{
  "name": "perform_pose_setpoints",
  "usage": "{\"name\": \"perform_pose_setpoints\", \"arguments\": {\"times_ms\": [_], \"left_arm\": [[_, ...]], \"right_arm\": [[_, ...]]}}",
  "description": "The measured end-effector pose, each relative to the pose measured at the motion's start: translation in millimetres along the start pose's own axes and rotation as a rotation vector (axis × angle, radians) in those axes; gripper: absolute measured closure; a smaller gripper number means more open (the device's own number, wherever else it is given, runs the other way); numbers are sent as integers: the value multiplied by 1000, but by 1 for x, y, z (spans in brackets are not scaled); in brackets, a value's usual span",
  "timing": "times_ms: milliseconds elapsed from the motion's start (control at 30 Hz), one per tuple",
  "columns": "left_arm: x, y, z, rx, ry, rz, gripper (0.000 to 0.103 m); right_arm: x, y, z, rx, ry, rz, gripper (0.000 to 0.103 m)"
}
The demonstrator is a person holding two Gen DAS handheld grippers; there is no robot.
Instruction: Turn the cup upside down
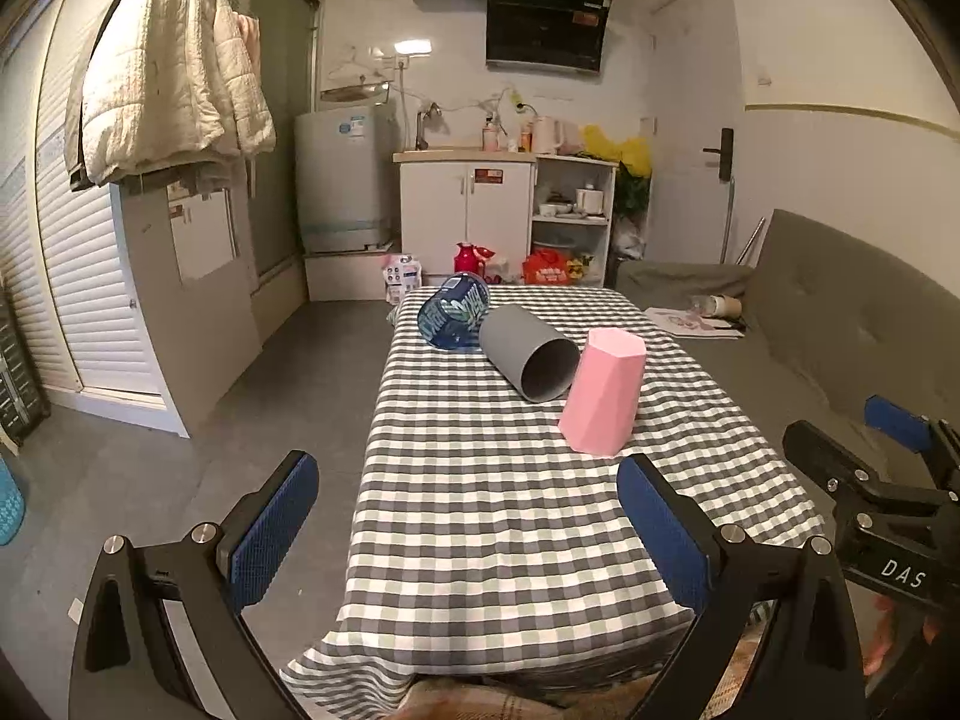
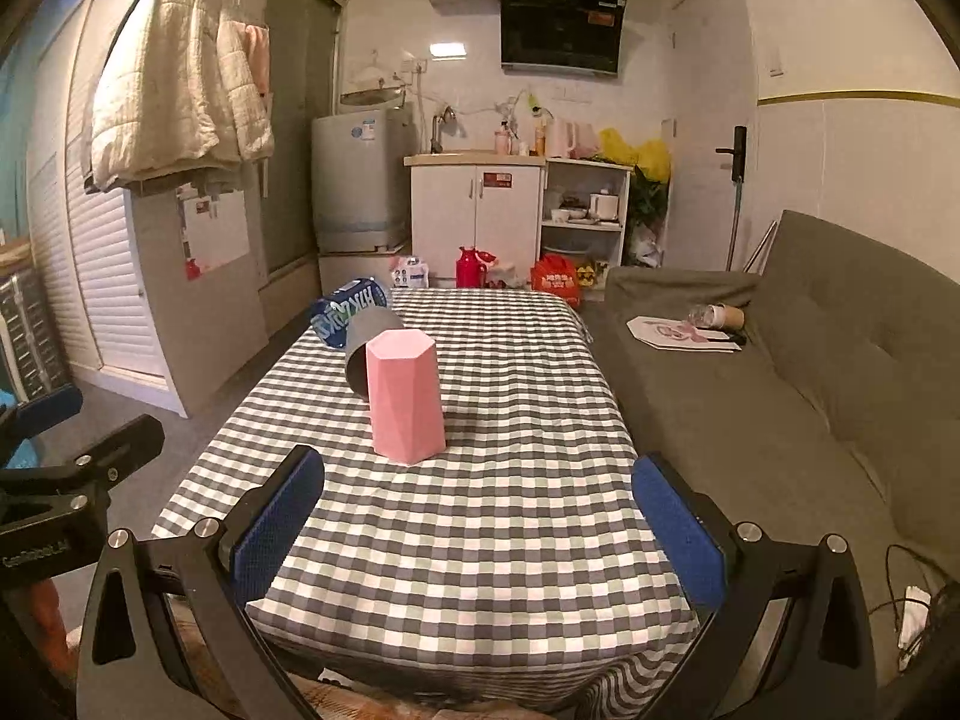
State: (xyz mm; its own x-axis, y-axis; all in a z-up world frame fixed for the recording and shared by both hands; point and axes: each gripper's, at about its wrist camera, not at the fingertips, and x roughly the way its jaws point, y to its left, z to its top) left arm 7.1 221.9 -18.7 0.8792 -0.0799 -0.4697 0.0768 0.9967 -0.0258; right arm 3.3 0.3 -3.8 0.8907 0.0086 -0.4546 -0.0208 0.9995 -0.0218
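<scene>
A pink faceted cup (image 1: 603,391) stands upside down on the checked tablecloth (image 1: 480,510), its closed base up; it also shows in the right wrist view (image 2: 405,397). A grey cup (image 1: 528,360) lies on its side just behind it, mouth toward me, also in the right wrist view (image 2: 365,343). A blue water bottle (image 1: 454,312) lies behind the grey cup. My left gripper (image 1: 468,534) is open and empty, near the table's front edge. My right gripper (image 2: 480,534) is open and empty, short of the pink cup. The right gripper's body (image 1: 870,492) shows at the left view's right edge.
A grey sofa (image 2: 810,390) runs along the table's right side, with papers and a paper cup (image 2: 729,317) on it. Open floor (image 1: 210,450) lies left of the table. Cabinets, a washing machine (image 1: 342,174) and bags stand at the far wall.
</scene>
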Motion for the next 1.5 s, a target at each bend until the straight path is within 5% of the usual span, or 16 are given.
{"name": "perform_pose_setpoints", "arguments": {"times_ms": [1500], "left_arm": [[-7,1,4,-2,-13,11,0]], "right_arm": [[-1,-5,-4,17,-1,-3,0]]}}
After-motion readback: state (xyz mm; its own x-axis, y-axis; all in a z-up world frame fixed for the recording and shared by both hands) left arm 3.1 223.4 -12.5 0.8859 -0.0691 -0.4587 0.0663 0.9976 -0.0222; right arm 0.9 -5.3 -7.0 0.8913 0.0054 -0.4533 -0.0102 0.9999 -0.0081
